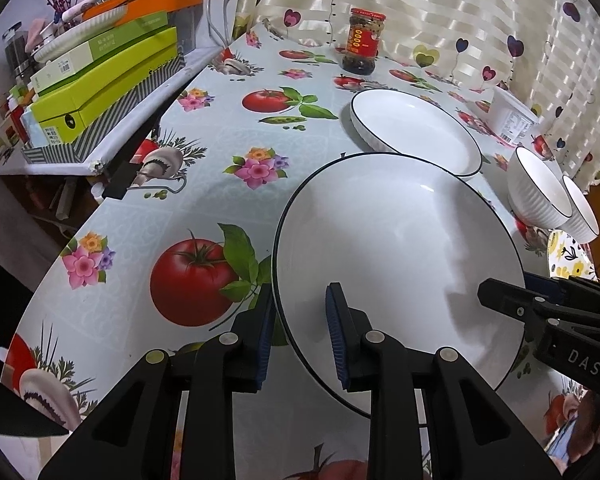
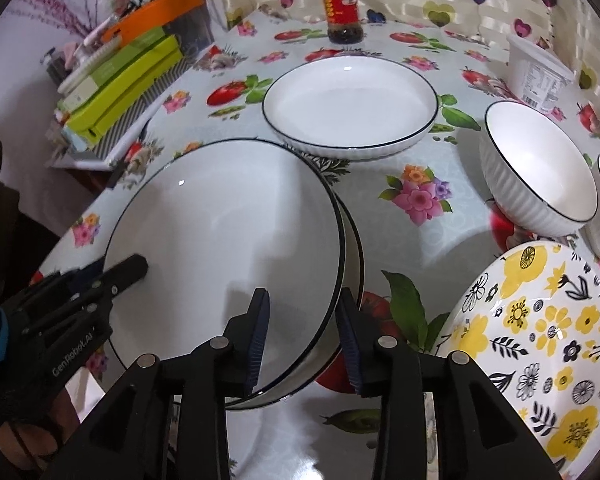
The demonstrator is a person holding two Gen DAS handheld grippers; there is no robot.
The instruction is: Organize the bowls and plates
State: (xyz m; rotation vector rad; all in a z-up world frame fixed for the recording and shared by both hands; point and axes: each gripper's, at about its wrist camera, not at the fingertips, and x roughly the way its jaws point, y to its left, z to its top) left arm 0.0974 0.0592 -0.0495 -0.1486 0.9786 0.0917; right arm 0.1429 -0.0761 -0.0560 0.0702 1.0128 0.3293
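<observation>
Your desk (image 1: pixel 204 200) wears a tomato-and-flower cloth, with a heart-print curtain (image 1: pixel 440 12) behind it and a jar (image 1: pixel 362 40) at the back. Both the left tool (image 1: pixel 300 334) and the right tool (image 2: pixel 304 338) are spread, straddling opposite rims of the plate (image 1: pixel 388 248) without pinching. Only your right view shows a second plate (image 2: pixel 354 240) beneath it and the yellow-flowered plate (image 2: pixel 540 340) in full.
</observation>
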